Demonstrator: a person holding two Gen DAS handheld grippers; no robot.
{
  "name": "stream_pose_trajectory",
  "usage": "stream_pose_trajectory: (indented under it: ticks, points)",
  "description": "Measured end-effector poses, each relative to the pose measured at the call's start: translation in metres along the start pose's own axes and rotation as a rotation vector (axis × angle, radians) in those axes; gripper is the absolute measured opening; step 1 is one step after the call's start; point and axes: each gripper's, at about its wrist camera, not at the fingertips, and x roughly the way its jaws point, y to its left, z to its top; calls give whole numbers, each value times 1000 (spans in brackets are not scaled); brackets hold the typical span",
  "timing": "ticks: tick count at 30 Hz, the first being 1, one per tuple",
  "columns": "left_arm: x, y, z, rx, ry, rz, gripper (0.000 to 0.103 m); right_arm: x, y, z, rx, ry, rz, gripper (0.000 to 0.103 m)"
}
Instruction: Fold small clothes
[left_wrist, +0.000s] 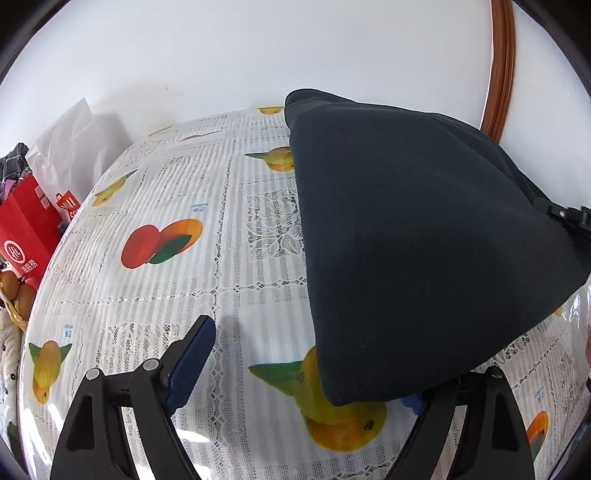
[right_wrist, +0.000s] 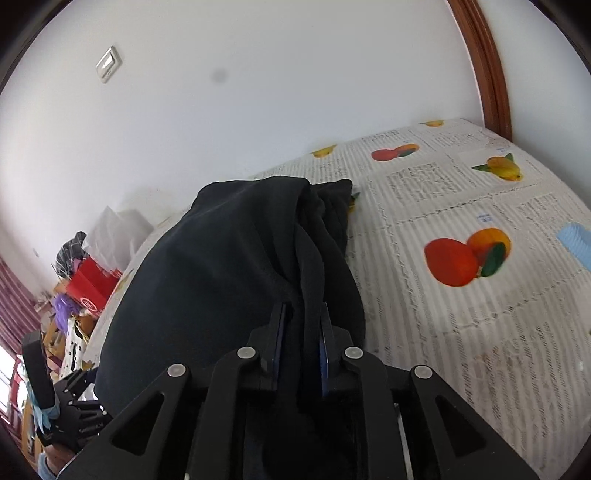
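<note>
A dark navy garment (left_wrist: 413, 236) hangs lifted above the fruit-print tablecloth (left_wrist: 207, 266), its far end still down on the table. My left gripper (left_wrist: 306, 365) is open wide; the cloth's lower edge drapes over its right finger, whose blue pad (left_wrist: 413, 400) peeks out beneath it. The left finger (left_wrist: 192, 358) is bare. In the right wrist view my right gripper (right_wrist: 303, 343) is shut on a bunched fold of the garment (right_wrist: 221, 273), which hangs to its left. The right gripper also shows at the right edge of the left wrist view (left_wrist: 565, 216).
Red paper bags (left_wrist: 26, 229) and a white bag (left_wrist: 74, 147) stand past the table's left edge. A white wall is behind the table. A brown wooden frame (left_wrist: 500, 74) rises at the back right. A light blue object (right_wrist: 576, 242) lies on the table at the right.
</note>
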Motion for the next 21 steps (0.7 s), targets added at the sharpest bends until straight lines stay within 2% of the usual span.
stream_pose_trajectory:
  ticks: [2, 6, 9, 12, 16, 19, 21]
  points:
    - [0, 0, 1, 8, 0, -3, 88, -9, 2, -4, -13, 8, -5, 18]
    - [-9, 2, -1, 31, 14, -24, 86, -26, 6, -20, -108, 23, -91, 27]
    - [-22, 4, -9, 68, 14, -39, 83, -43, 0, -28, -105, 37, -85, 30]
    - [-45, 8, -15, 80, -23, -88, 83, -65, 2, -29, -124, 17, -98, 31]
    - [-76, 15, -3, 36, -99, -150, 83, -85, 12, -30, -144, -54, -101, 32]
    - [-78, 16, 16, 36, -128, -118, 84, -69, 18, -41, -169, 20, -129, 32]
    - [-65, 16, 26, 48, -112, -81, 84, -56, 18, -50, -188, 92, -165, 32]
